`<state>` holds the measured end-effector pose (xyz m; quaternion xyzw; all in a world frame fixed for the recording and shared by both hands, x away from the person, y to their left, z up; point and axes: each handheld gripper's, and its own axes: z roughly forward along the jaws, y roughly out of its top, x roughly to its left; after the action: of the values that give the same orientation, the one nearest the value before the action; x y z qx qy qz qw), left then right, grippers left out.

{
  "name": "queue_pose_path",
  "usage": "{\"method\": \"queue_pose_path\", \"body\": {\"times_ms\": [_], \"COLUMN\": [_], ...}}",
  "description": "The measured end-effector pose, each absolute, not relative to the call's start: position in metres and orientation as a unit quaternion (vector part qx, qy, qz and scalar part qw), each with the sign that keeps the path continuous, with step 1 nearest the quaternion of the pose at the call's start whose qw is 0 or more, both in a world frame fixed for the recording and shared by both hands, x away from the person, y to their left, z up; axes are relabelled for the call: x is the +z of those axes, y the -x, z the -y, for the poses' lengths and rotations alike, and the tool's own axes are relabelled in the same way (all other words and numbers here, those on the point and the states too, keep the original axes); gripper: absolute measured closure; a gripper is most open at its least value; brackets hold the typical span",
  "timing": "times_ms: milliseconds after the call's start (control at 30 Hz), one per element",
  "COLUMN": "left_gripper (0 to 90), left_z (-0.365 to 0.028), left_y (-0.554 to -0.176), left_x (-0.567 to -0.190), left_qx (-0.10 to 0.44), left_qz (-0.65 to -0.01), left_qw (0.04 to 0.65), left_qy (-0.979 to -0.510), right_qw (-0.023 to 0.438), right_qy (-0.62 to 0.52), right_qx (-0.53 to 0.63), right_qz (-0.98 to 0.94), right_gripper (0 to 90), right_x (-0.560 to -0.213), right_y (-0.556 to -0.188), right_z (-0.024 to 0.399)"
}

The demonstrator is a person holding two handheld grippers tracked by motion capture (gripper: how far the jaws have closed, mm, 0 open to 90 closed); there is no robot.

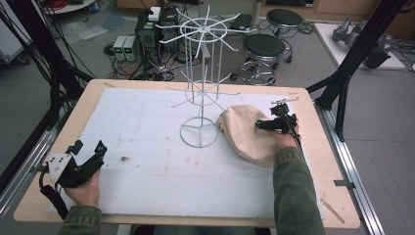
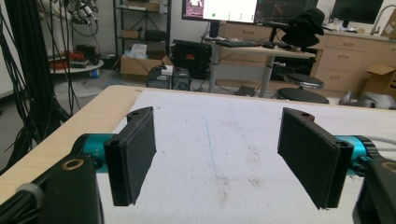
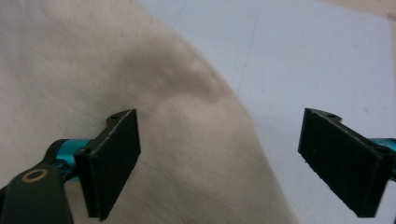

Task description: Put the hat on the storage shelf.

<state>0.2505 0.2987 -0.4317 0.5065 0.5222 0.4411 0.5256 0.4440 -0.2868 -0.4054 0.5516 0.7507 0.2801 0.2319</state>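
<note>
A beige cloth cap [image 1: 242,131] lies on the white mat, just right of the white wire rack [image 1: 201,78]. My right gripper [image 1: 264,125] hovers over the cap's right side, open. In the right gripper view its jaws stand wide apart, the left pad [image 3: 114,161] over the cap [image 3: 93,84], the right pad [image 3: 343,161] over bare mat, nothing held. My left gripper [image 1: 88,149] rests near the table's front left corner, open. In the left gripper view my left gripper [image 2: 222,161] has only white mat between its pads.
The wire rack's round base [image 1: 199,134] stands mid-table with thin arms spreading above. The white mat [image 1: 147,166] covers most of the wooden table [image 1: 88,100]. Black frame posts flank the table; stools [image 1: 264,46] and electronics sit on the floor behind.
</note>
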Motion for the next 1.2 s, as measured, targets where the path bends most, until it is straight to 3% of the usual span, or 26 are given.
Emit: {"method": "queue_pose_path", "body": {"times_ms": [200, 500, 733, 1133, 1200], "left_gripper": [28.1, 28.5, 28.6, 28.8, 28.8], "left_z": [-0.299, -0.300, -0.302, -0.302, -0.302], "left_y": [-0.250, -0.249, -0.246, -0.245, -0.245], "left_x": [-0.432, -0.432, -0.432, -0.432, -0.433], "left_qx": [0.442, 0.445, 0.448, 0.450, 0.450], "left_qz": [-0.522, -0.520, -0.522, -0.521, -0.521], "left_qw": [0.525, 0.526, 0.524, 0.521, 0.522], "left_qy": [-0.507, -0.504, -0.502, -0.504, -0.504], "right_qw": [0.224, 0.170, 0.138, 0.143, 0.152], "right_qy": [-0.560, -0.563, -0.588, -0.604, -0.597], "right_qx": [0.257, 0.198, 0.201, 0.190, 0.196], "right_qz": [-0.756, -0.784, -0.771, -0.761, -0.763], "right_gripper": [13.9, 16.7, 28.6, 45.1, 56.2], "right_x": [-0.410, -0.425, -0.424, -0.421, -0.418], "right_y": [-0.447, -0.457, -0.458, -0.457, -0.456], "right_z": [0.291, 0.285, 0.286, 0.286, 0.286]}}
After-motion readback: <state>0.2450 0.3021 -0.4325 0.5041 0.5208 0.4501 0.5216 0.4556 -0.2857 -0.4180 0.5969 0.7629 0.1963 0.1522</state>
